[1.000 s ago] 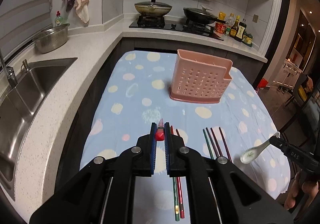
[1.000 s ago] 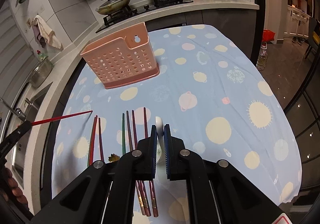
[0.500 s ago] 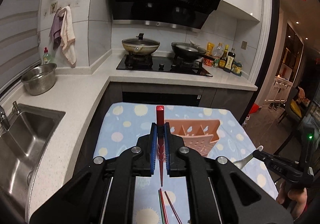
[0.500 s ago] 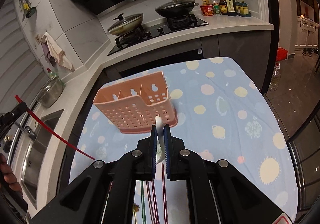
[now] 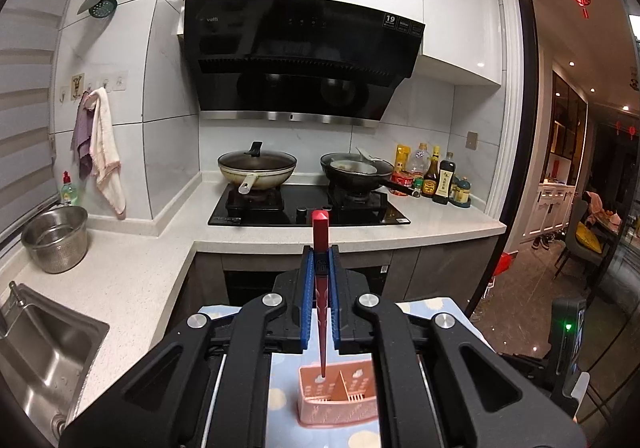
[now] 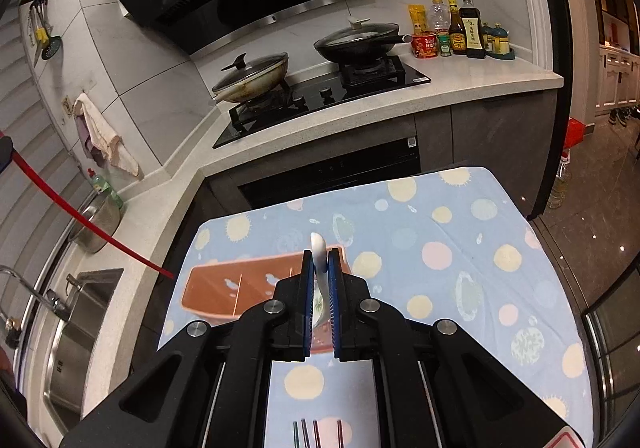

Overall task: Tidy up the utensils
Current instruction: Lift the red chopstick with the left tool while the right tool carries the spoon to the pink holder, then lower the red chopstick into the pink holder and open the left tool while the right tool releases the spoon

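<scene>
My left gripper point(image 5: 320, 254) is shut on a red chopstick point(image 5: 321, 288), held high over the table. The stick hangs steeply, its thin tip over the left compartment of the pink utensil holder point(image 5: 340, 396). My right gripper point(image 6: 319, 256) is shut on a white ceramic spoon point(image 6: 319, 248), handle end poking up past the pads, bowl hidden behind the fingers. It hovers above the right end of the pink holder point(image 6: 224, 288). The red chopstick point(image 6: 80, 216) crosses the left of the right wrist view. Several chopsticks point(image 6: 316, 434) lie on the cloth near me.
The table wears a blue cloth with dots point(image 6: 460, 248). Behind it runs a white counter point(image 5: 132, 280) with a hob and two pans point(image 5: 256, 168), bottles point(image 5: 436, 176), a steel bowl point(image 5: 56, 244) and a sink point(image 5: 36, 360). A doorway point(image 5: 580, 208) opens on the right.
Both grippers rose from the table and moved toward the pink holder. The chopstick swung from lying forward to hanging steeply over the holder; the spoon now hovers above the holder's rim.
</scene>
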`<state>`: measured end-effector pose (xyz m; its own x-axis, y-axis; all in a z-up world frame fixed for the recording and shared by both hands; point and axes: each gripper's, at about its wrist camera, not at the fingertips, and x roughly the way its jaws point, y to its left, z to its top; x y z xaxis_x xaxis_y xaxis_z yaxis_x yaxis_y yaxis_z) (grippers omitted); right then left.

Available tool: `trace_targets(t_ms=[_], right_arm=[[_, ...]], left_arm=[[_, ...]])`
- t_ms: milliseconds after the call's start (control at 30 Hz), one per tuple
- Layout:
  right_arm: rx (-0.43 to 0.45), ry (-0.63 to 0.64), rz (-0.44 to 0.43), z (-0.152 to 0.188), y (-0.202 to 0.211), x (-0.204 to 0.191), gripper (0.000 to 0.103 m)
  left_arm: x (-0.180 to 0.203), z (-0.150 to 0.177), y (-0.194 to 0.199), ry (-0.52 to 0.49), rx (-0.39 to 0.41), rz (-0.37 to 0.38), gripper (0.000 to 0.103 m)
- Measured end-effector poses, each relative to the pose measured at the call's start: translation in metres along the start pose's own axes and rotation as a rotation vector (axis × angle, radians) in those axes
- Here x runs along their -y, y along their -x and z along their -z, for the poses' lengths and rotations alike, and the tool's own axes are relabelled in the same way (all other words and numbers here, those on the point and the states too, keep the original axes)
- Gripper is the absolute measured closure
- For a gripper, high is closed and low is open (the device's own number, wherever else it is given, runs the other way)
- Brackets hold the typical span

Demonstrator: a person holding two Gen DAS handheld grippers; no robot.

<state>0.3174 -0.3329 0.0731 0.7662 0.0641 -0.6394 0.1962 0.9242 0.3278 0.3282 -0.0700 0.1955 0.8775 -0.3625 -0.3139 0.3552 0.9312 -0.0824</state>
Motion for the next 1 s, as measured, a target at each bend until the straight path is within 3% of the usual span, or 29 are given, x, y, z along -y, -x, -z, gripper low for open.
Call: trace_targets(t_ms=[300, 533, 633, 833, 1000], right_arm=[[-0.093, -0.016, 0.034, 0.009, -0.058, 0.009, 0.096], [-0.097, 0.000, 0.057, 0.018, -0.065, 0.009, 0.092], [-0.068, 0.015, 0.068, 0.018, -0.055, 0.007, 0.082], [-0.035, 0.028, 0.073, 0.022, -0.023, 0.006, 0.077], [-0.039, 0.055, 0.088, 0.050, 0.010, 0.004, 0.070]], left_arm=[[-0.009, 0.038, -0.063, 0.050, -0.137, 0.003, 0.096], [-0.017, 0.063, -0.080, 0.070, -0.198, -0.020, 0.094], [-0.020, 0.068, -0.077, 0.082, -0.194, -0.050, 0.061], [-0.023, 0.075, -0.057, 0.096, -0.195, -0.061, 0.057], [-0.024, 0.092, -0.029, 0.096, -0.221, -0.081, 0.053]])
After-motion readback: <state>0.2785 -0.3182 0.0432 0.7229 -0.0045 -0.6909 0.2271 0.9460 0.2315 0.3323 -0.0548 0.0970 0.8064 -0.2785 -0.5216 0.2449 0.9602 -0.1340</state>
